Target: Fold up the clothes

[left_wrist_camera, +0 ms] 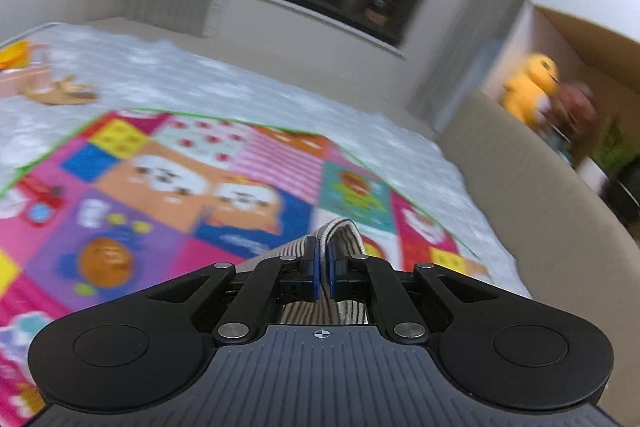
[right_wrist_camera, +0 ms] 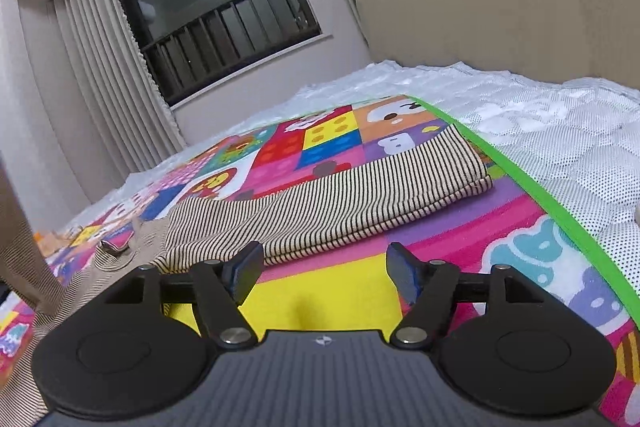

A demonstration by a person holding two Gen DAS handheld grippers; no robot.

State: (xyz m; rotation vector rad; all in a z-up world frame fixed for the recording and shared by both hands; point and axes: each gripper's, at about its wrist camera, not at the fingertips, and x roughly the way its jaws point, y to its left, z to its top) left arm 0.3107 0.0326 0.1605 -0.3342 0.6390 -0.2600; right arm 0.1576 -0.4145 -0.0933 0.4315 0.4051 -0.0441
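A beige garment with thin dark stripes (right_wrist_camera: pixel 340 199) lies partly folded on a bright patchwork play mat (right_wrist_camera: pixel 320 283). My right gripper (right_wrist_camera: pixel 324 269) hovers low over the mat, open, just in front of the garment's near folded edge, nothing between its fingers. My left gripper (left_wrist_camera: pixel 322 259) is shut on a fold of the same striped garment (left_wrist_camera: pixel 344 231), lifted above the mat (left_wrist_camera: pixel 160 187); the cloth loops over the fingertips and hangs below. The left view is blurred.
The mat lies on a white mesh mattress (right_wrist_camera: pixel 560 131). A beige padded headboard (right_wrist_camera: pixel 500 7) runs along the right. A yellow plush toy (left_wrist_camera: pixel 530 89) sits behind it. Small toys (left_wrist_camera: pixel 60 93) lie at the far left. A dark window (right_wrist_camera: pixel 216 11) and curtains (right_wrist_camera: pixel 104 87) stand beyond.
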